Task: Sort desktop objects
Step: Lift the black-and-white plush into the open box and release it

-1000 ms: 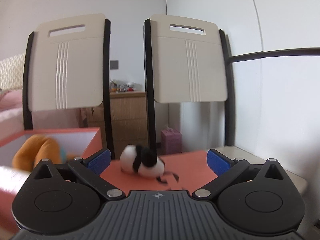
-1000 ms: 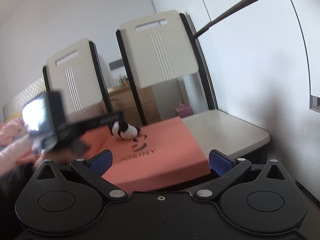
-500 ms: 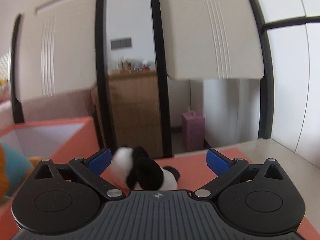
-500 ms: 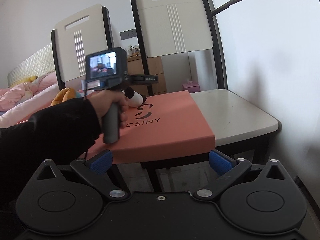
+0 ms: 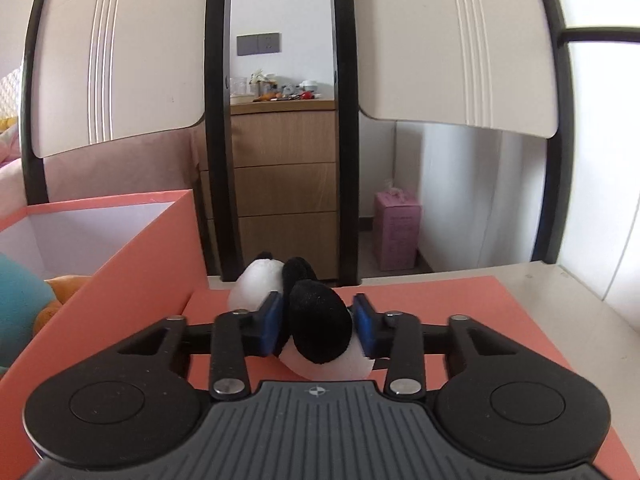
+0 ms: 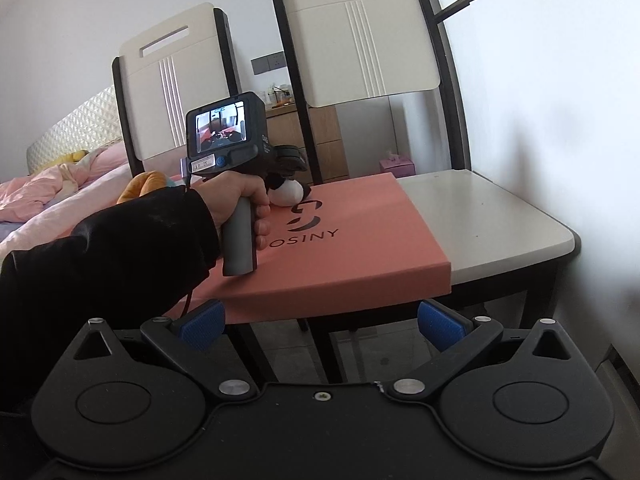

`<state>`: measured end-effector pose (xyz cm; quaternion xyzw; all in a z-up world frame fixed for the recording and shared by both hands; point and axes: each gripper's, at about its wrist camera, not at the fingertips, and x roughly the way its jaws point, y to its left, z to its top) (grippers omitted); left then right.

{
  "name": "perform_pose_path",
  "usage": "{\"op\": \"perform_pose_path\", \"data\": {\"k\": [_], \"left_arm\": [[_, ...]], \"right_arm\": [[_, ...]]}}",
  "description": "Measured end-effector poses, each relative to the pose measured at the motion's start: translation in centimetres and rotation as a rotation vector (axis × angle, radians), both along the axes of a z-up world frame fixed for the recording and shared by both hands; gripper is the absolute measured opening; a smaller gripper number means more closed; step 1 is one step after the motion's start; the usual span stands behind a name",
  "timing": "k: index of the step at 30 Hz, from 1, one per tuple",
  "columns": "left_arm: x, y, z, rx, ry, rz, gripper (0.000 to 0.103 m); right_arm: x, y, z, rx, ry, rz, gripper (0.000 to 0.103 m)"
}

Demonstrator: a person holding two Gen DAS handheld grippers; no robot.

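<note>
A black-and-white plush panda (image 5: 316,328) lies on the salmon box lid (image 5: 460,312). My left gripper (image 5: 318,326) is shut on the panda, its blue pads pressed on both sides. In the right wrist view the panda (image 6: 289,192) shows just past the hand-held left gripper (image 6: 294,160) on the lid (image 6: 360,236). My right gripper (image 6: 320,326) is open and empty, held low in front of the table's edge.
An open salmon box (image 5: 132,248) stands left of the lid, with an orange and teal plush (image 5: 24,300) inside. Two white chairs (image 6: 360,40) stand behind the table (image 6: 492,216). A wall is at the right, a bed (image 6: 52,184) at the left.
My left gripper moved forward over the panda and closed its fingers on it. My right gripper stayed back and open, tilting slightly.
</note>
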<state>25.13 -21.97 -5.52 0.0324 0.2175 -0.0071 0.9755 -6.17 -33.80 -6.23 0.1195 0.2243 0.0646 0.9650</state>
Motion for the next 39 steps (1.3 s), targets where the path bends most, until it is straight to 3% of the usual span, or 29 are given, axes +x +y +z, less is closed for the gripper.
{"op": "perform_pose_path", "data": {"k": [4,13,19,26,30,34,39], "left_arm": [[-0.9,0.6,0.4,-0.019,-0.024,-0.028,0.027],[-4.6,2.4,5.5,-0.068,-0.115,-0.117,0.026],[-7.4,6.0,10.1,-0.1,-0.204,-0.139,0.026],[-10.1,12.0,14.3,-0.105,-0.283,-0.057,0.026],[-11.1,16.2,15.0,-0.081,-0.302,0.011,0.026],[-12.1,20.9,14.5,-0.052,-0.304,0.091,0.027],[-12.5,25.8,11.9,-0.037,-0.265,0.179,0.027]], "right_arm": [[0.1,0.6,0.2,-0.004,-0.004,0.013,0.102],[0.5,2.4,0.5,-0.028,-0.005,0.038,0.102],[0.7,3.9,1.0,-0.029,-0.009,0.075,0.102],[1.3,6.5,1.9,0.03,-0.036,0.147,0.102],[1.7,8.7,2.6,0.057,-0.053,0.189,0.102],[2.2,11.1,3.1,0.067,-0.064,0.246,0.102],[2.9,13.8,3.5,0.054,-0.066,0.302,0.102]]}}
